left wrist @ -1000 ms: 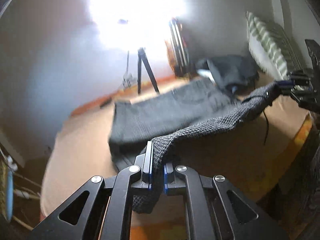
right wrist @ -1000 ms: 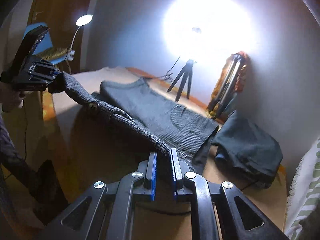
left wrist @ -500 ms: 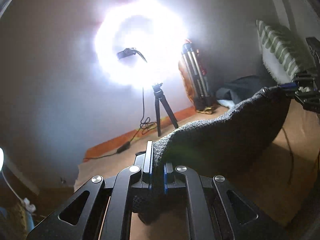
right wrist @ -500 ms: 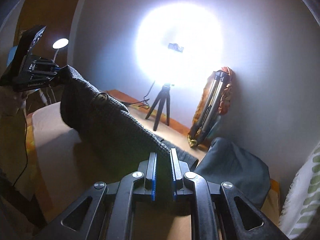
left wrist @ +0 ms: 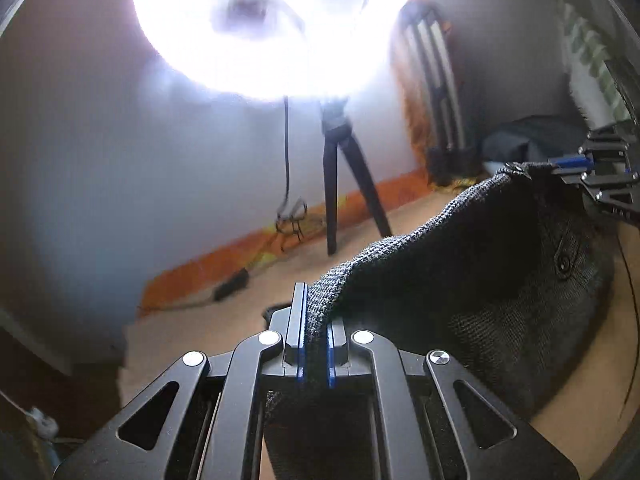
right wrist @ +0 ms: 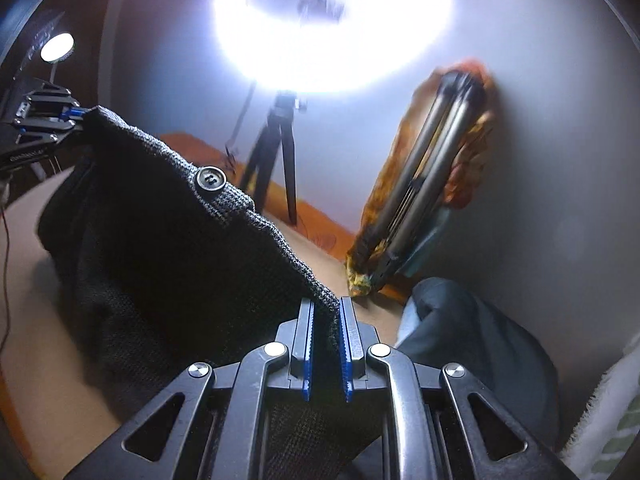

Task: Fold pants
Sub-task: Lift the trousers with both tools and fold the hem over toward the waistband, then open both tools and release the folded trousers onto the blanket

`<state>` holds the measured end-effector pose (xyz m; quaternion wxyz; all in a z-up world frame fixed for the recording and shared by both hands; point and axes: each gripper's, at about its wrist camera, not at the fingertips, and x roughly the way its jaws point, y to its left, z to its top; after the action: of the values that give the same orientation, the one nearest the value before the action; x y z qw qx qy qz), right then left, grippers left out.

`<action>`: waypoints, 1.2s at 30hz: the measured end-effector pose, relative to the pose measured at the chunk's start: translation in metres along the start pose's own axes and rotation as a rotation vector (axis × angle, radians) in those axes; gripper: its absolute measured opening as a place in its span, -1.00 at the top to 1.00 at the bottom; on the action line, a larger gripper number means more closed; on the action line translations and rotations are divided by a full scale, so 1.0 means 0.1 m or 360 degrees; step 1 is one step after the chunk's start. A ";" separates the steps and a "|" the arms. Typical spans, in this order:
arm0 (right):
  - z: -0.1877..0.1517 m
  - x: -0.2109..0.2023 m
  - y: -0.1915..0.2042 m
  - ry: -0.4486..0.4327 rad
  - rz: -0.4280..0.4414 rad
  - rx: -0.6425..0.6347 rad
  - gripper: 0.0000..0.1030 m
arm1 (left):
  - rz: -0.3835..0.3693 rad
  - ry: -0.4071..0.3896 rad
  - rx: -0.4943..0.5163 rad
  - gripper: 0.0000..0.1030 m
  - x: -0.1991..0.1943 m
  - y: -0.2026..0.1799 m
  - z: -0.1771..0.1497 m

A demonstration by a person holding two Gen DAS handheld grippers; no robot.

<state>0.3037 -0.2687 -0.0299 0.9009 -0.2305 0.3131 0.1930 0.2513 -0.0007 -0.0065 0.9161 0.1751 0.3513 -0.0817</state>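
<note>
You've hoisted the dark knit pants [left wrist: 472, 280] off the bed, waistband stretched across mid-frame, left gripper [left wrist: 316, 340] and right gripper [right wrist: 326, 344] each clamped on a corner, ready to fold.

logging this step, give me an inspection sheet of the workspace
surface: tan bed top, bare where it shows
job's things: dark knit pants held up by the waistband, button showing
clutter: folded dark garment; striped pillow
grippers: left gripper and right gripper each shut on a waistband end
cables: black cable hanging from the ring light
surroundings: small tripod, folded tripod against the wall, desk lamp
</note>
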 end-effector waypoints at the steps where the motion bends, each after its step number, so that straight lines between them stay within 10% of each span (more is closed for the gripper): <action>1: -0.01 0.10 0.01 0.0029 0.0015 0.0004 0.83 | -0.0006 0.0030 -0.0012 0.88 0.11 0.01 -0.03; 17: -0.05 1.07 0.01 0.0259 0.0009 -0.0051 0.83 | -0.0002 0.0258 0.0030 0.88 1.12 -0.06 -0.14; 26: 0.04 1.18 0.07 0.0269 -0.0100 -0.0071 0.78 | 0.0089 0.0248 0.0016 0.28 1.16 0.03 -0.08; 36: 0.11 0.93 -0.09 0.0195 -0.0139 0.0077 0.03 | 0.0171 0.0188 -0.0137 -0.07 0.81 0.37 -0.03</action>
<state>0.3811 -0.2514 -0.0798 0.8929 -0.2333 0.3619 0.1315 0.3196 0.0326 -0.0533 0.9036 0.1586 0.3979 -0.0068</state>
